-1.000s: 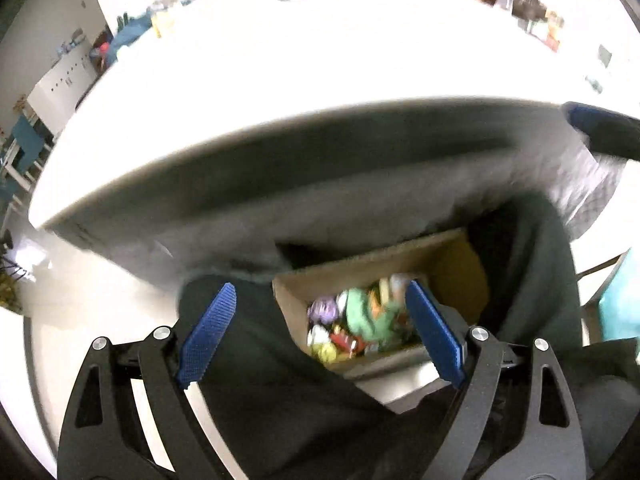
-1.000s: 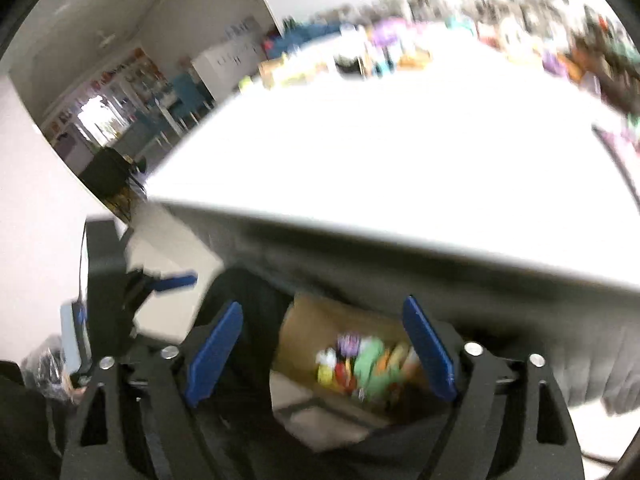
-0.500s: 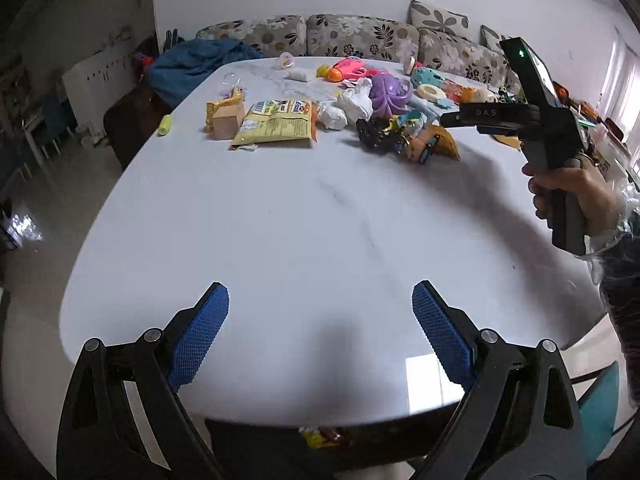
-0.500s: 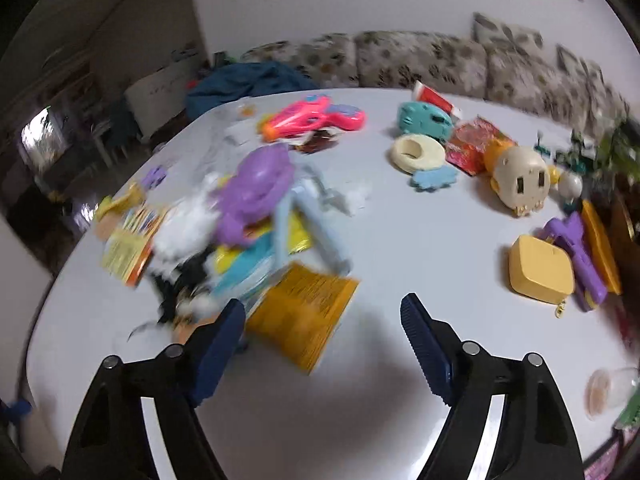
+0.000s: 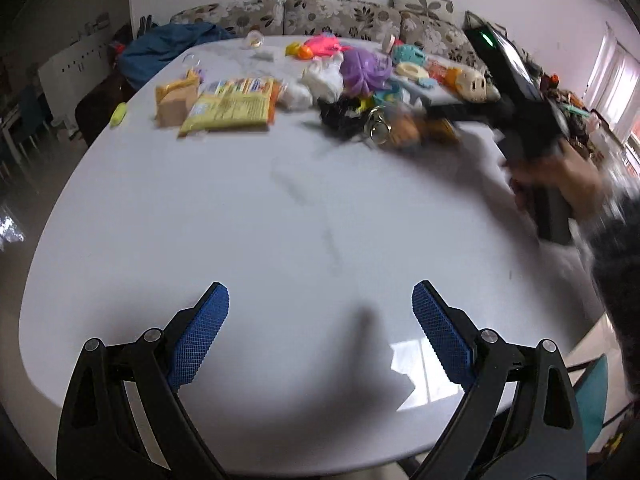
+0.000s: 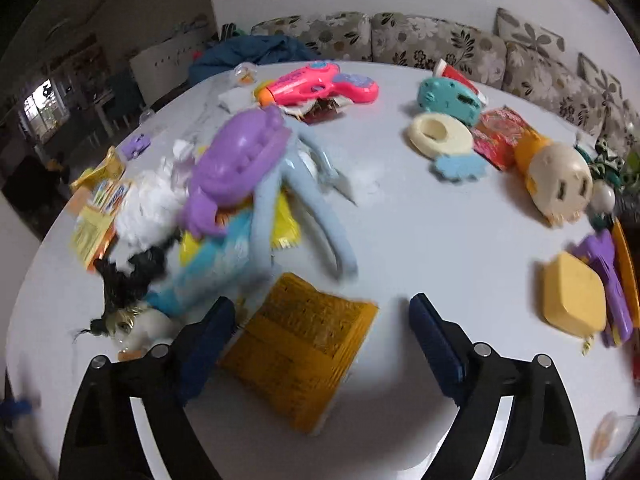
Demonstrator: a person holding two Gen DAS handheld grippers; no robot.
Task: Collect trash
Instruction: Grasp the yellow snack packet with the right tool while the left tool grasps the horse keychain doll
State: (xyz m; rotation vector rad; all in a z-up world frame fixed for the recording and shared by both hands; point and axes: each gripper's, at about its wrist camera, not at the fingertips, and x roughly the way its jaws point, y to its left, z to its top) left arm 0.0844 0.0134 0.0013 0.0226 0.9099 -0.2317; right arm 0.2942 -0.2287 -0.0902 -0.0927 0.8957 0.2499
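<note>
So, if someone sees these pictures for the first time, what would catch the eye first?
Probably the bright heap of toys and wrappers on the white table: a purple octopus toy lies at its middle, with a pink toy gun behind it. An orange wrapper lies flat between the open fingers of the right claw. The left claw hangs open over a bare part of the table.

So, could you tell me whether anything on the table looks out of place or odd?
Yes: snack wrappers lie mixed in with toys. An orange wrapper lies crumpled and askew between the right gripper's open jaws, and a yellow packet sits beside crumpled white tissue near a purple toy.
</note>
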